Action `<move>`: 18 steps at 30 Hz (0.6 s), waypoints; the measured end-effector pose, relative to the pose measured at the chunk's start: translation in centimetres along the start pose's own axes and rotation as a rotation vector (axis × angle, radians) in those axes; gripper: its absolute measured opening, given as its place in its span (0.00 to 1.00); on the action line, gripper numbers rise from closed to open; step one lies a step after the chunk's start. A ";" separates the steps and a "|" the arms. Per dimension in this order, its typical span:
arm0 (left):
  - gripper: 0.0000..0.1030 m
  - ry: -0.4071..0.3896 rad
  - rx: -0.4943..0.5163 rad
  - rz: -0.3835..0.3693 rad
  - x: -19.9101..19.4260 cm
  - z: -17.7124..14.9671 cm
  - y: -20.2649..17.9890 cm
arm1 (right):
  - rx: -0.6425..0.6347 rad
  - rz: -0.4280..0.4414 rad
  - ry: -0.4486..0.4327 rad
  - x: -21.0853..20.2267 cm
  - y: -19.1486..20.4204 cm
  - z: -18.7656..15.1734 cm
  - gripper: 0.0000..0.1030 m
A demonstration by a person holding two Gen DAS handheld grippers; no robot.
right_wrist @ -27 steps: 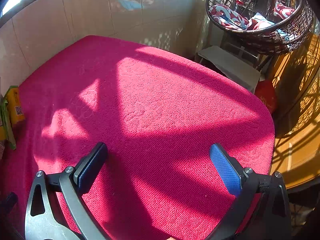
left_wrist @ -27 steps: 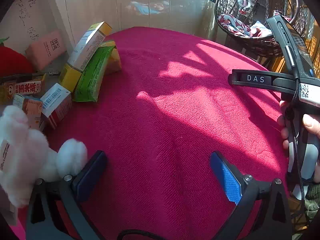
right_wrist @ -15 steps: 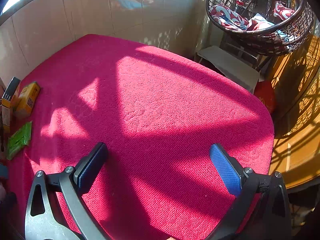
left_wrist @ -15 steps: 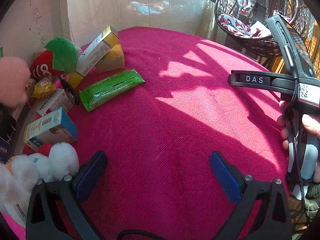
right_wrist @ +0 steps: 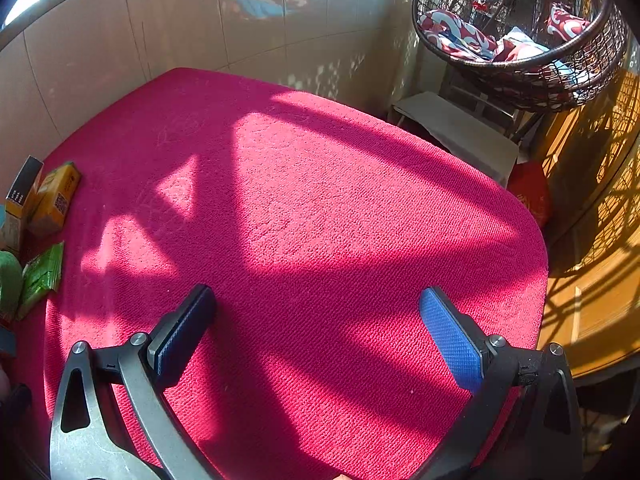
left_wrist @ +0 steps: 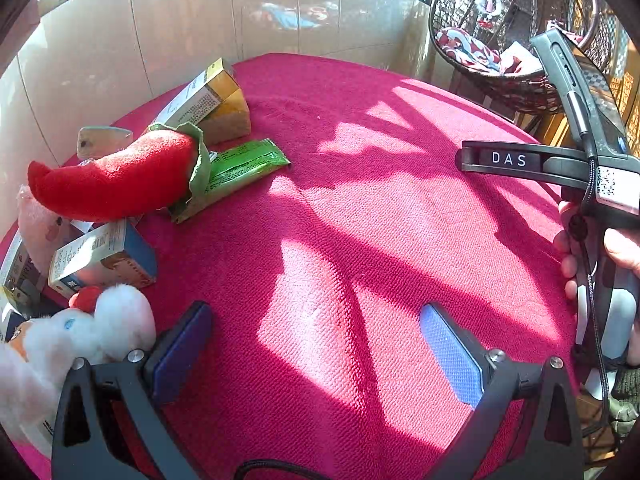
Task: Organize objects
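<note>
Newly arrived red plush chili half-hides green packet; both grippers' fingers wide, empty.

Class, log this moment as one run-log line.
stage: nothing grasped | left gripper: open, empty | right gripper: open, empty | items: red chili plush, green packet at cloth's left

Desk covered in red textured cloth, hard sunlight and striped shadows across it. Beige tiled wall behind. Wicker hanging chair with patterned cushions at right, orange wood floor below.
</note>
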State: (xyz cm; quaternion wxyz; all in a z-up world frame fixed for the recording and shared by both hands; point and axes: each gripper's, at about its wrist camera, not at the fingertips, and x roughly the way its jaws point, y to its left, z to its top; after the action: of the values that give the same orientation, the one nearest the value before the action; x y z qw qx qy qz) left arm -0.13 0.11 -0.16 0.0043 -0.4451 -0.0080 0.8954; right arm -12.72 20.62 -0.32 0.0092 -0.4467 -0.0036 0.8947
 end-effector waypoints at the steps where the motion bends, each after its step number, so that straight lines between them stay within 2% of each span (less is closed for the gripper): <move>1: 1.00 0.000 0.000 0.000 0.0 0.0 0.0 | -0.001 -0.001 0.000 0.0 0.0 0.0 1.00; 18: 1.00 -0.001 0.000 0.000 -0.1 -0.1 0.1 | -0.001 -0.002 0.001 0.0 0.0 0.0 1.00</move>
State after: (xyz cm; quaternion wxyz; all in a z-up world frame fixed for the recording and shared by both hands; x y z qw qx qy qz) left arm 0.00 0.06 -0.15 0.0042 -0.4448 -0.0078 0.8956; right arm -12.71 20.58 -0.34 0.0097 -0.4469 -0.0046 0.8945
